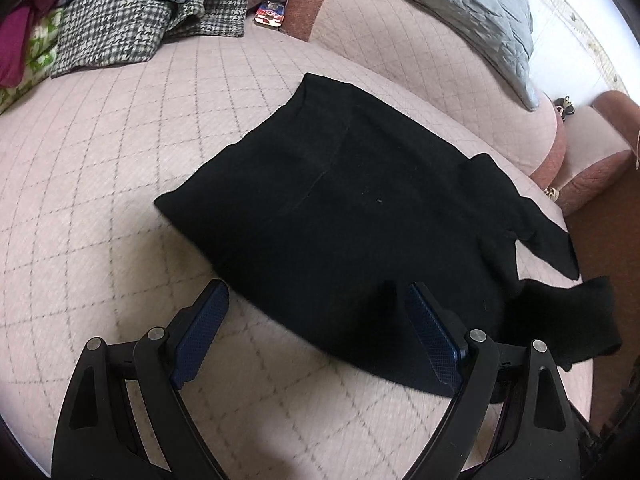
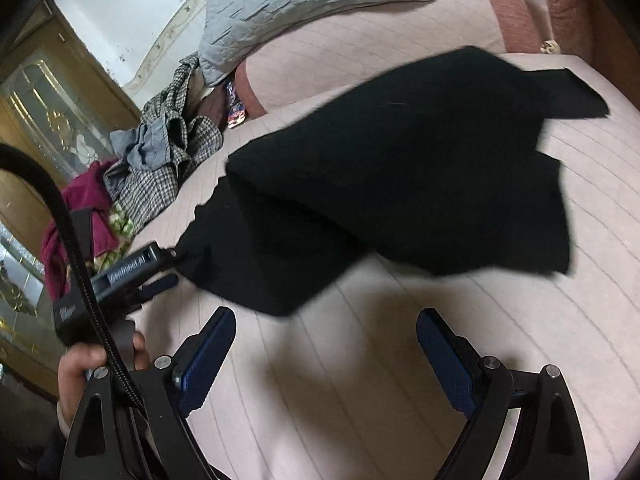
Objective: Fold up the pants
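The black pants [image 1: 352, 216] lie folded over on the pink quilted bed [image 1: 120, 184], with leg ends sticking out at the right. My left gripper [image 1: 316, 304] is open and empty, just above the pants' near edge. In the right wrist view the pants [image 2: 400, 184] lie ahead, folded in layers. My right gripper [image 2: 326, 328] is open and empty over bare quilt, short of the pants. The left gripper [image 2: 160, 276] shows there at the pants' left edge, held by a hand.
A pile of clothes [image 1: 120, 28] with a houndstooth garment lies at the bed's far left. A grey quilted cover [image 1: 460, 8] drapes over the pink headboard. A small packet [image 1: 272, 12] lies by the headboard. The bed's edge and brown floor [image 1: 600, 240] are at the right.
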The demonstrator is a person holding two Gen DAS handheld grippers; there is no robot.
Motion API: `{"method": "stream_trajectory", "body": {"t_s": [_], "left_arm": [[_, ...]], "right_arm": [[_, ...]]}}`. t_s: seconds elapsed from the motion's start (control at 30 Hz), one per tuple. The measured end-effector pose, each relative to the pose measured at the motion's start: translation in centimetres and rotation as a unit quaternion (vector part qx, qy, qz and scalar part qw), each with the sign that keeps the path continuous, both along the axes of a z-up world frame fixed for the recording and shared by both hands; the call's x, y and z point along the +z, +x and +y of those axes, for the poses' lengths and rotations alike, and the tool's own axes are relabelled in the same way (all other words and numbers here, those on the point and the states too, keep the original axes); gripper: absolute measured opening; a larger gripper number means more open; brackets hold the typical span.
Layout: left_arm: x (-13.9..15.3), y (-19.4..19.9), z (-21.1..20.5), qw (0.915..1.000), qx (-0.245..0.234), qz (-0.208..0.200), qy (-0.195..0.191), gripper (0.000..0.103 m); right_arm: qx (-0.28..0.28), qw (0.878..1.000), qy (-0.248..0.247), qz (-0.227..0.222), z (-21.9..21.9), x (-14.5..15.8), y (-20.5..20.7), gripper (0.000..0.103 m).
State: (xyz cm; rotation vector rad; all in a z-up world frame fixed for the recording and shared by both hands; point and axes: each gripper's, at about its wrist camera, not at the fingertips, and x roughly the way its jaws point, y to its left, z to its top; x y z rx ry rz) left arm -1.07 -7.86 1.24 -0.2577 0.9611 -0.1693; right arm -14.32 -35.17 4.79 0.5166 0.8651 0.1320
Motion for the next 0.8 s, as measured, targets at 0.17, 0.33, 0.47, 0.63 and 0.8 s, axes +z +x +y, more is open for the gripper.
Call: {"method": "stream_trajectory", "body": {"t_s": [0.17,0.33,0.47,0.63,0.8], "left_arm": [[-0.1,1.0,-1.0,0.9998,0.006,0.001,0.017,0.09],[0.3,1.1,-1.1,0.9996,0.01,-0.02,0.019,0.038],[0.3,0.8,1.1,0.9989,0.019,-0.006,-0.043,0.011],[2.6,-2.2,3.1,0.9985,0.005,-0.031,-0.044,0.006],[3.8,-4.6,5.0,0.9972,0.031,-0.065,0.02,0.006]], "right_arm": [[-0.016,0.999,-0.026,0.018,1.0,-0.8,2.8,0.049],[0.004,1.0,-0.017,0.017,0.3,-1.0,1.9,0.014],[0.024,1.0,0.004,0.007,0.3,0.0,0.8,0.009],[0.05,0.997,0.057,-0.008,0.5,1.5,-0.5,0.008],[0.073,0.995,0.051,0.034,2.5,-0.1,0.0,0.009]]}}
